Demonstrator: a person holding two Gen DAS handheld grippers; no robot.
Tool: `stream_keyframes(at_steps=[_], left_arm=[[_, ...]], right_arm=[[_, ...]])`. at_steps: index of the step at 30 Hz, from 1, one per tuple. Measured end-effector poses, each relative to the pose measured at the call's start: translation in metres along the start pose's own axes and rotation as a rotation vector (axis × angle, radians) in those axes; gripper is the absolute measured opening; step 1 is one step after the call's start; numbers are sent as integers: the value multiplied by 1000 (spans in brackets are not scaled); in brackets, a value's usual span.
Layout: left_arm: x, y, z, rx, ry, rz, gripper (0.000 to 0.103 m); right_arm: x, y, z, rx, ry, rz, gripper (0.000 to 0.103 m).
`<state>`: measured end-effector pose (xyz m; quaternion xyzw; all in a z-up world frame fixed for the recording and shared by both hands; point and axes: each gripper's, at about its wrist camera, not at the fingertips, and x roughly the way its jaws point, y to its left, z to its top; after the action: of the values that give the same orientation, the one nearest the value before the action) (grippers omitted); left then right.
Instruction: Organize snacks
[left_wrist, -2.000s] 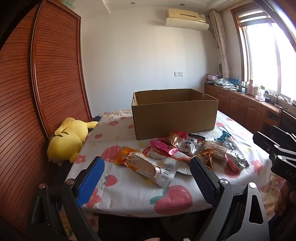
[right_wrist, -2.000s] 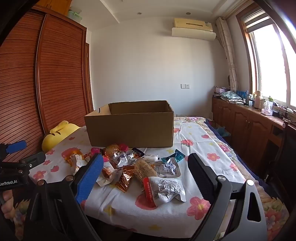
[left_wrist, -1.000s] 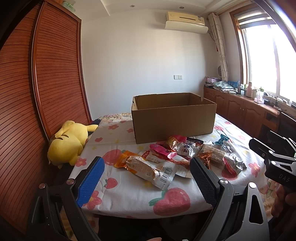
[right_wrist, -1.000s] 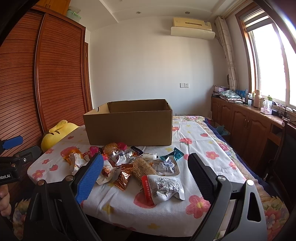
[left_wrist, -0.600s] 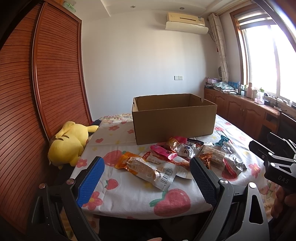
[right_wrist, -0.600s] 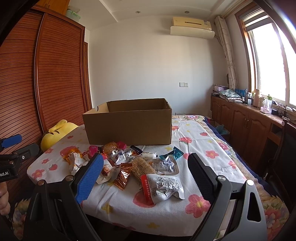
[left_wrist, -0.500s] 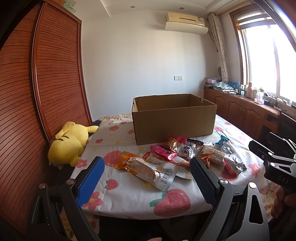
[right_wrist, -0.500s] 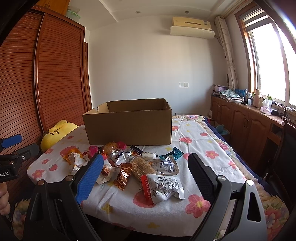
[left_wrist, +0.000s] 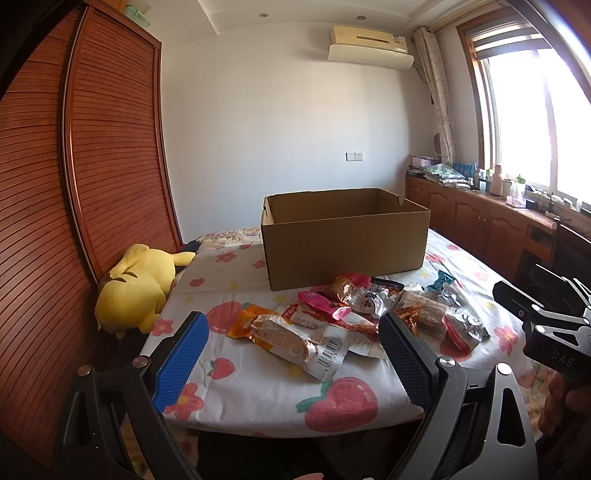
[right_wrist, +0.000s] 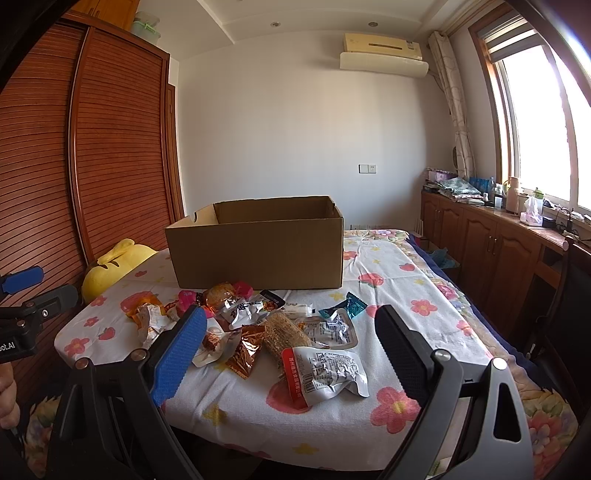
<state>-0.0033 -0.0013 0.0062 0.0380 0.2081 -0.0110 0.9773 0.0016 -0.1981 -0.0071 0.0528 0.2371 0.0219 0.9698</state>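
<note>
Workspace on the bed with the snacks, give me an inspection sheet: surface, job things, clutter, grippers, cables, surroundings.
Surface: bed sheet with flower and strawberry print, lying flat.
Job's things: cardboard box open on top, its floor hidden from both views; snack packets heaped loose in front of it; a white and red packet lies nearest the bed edge.
Clutter: yellow plush toy at the bed's left side, against the wardrobe.
Grippers: left gripper open, nothing between the fingers; right gripper open, nothing held; both short of the packets.
Cables: some wires among the things on the window counter; none on the bed.
Surroundings: wooden wardrobe, air conditioner, window.
</note>
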Motion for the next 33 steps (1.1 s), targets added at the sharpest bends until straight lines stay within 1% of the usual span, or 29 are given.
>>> stream_keyframes(at_steps=[22, 29, 33], left_arm=[[-1, -1, -1, -1, 1, -1, 94], [8, 0, -4, -5, 31, -11, 94], [22, 1, -6, -10, 64, -22, 94]], right_arm=[[0, -1, 0, 1, 1, 1, 93], [4, -2, -2, 4, 21, 1, 93], [17, -8, -2, 7, 58, 7, 93]])
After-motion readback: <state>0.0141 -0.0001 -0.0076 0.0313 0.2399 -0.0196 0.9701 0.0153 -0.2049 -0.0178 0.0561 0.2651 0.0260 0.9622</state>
